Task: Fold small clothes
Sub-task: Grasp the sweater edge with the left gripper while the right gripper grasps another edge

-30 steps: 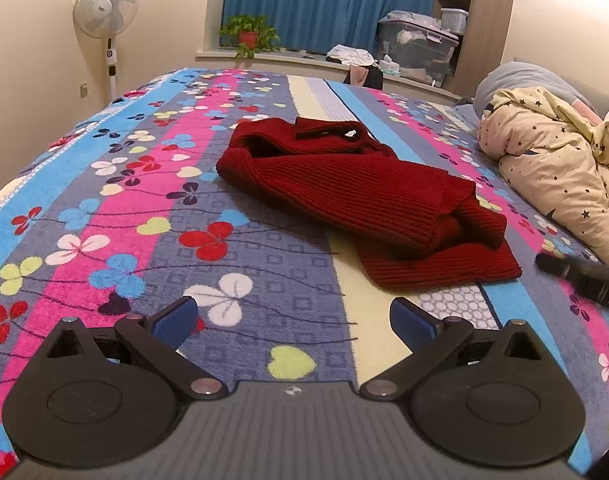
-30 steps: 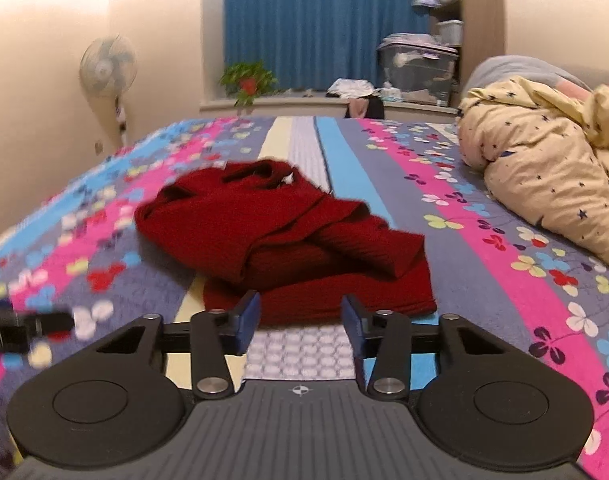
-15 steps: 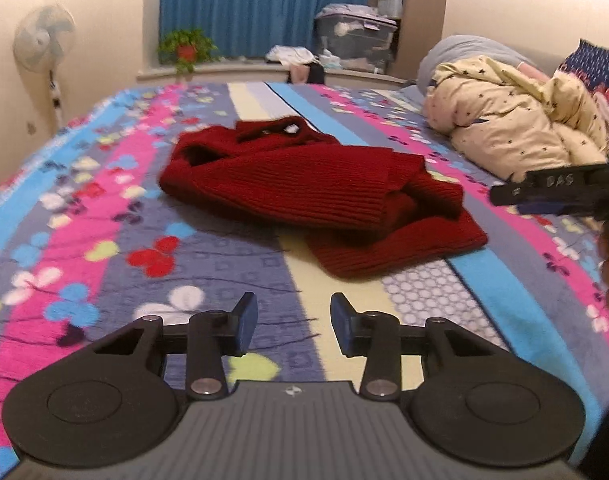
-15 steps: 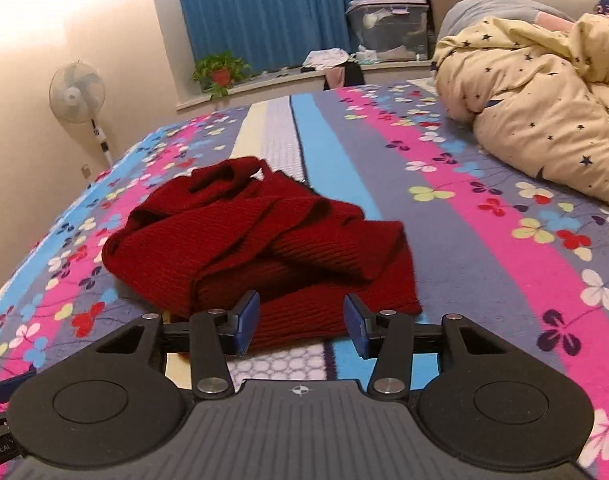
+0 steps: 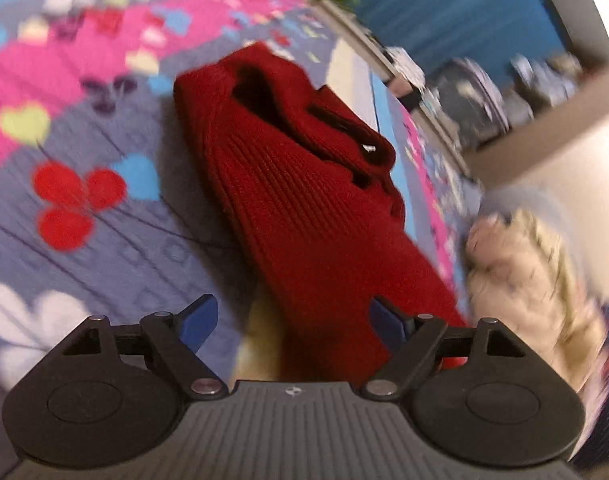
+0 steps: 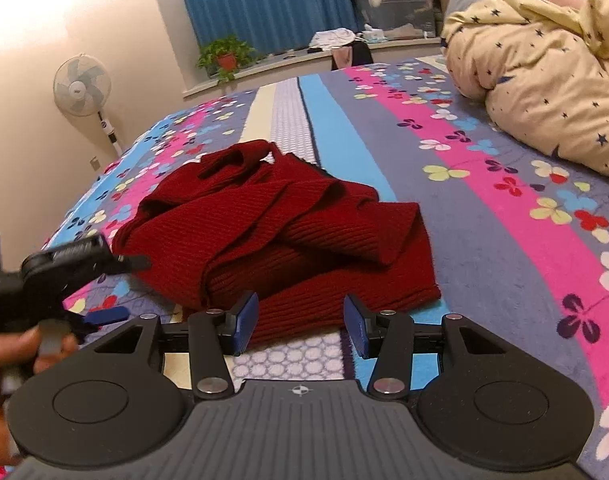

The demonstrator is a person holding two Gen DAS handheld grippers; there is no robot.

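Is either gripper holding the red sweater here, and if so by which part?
Neither. The left gripper and right gripper are open and empty just short of the red knit sweater.

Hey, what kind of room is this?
Most likely a bedroom: a bed with a flowered sheet, a star-print quilt bunched at its head, and blue curtains behind a standing fan.

Red sweater [image 6: 288, 232]: chunky ribbed knit, matt, slightly fuzzy. Bed sheet [image 6: 484, 240]: smooth printed cloth, matt, floral stripes. Duvet [image 6: 544, 80]: soft crumpled cotton-like cloth, star print. Right claw [image 6: 300, 324]: matt black plastic, ridged grey base, shiny metal pivot pins, blue rubbery pads [image 6: 246, 320]. Curtain [image 6: 272, 0]: pleated blue cloth. Storage box [image 6: 396, 4]: translucent plastic.
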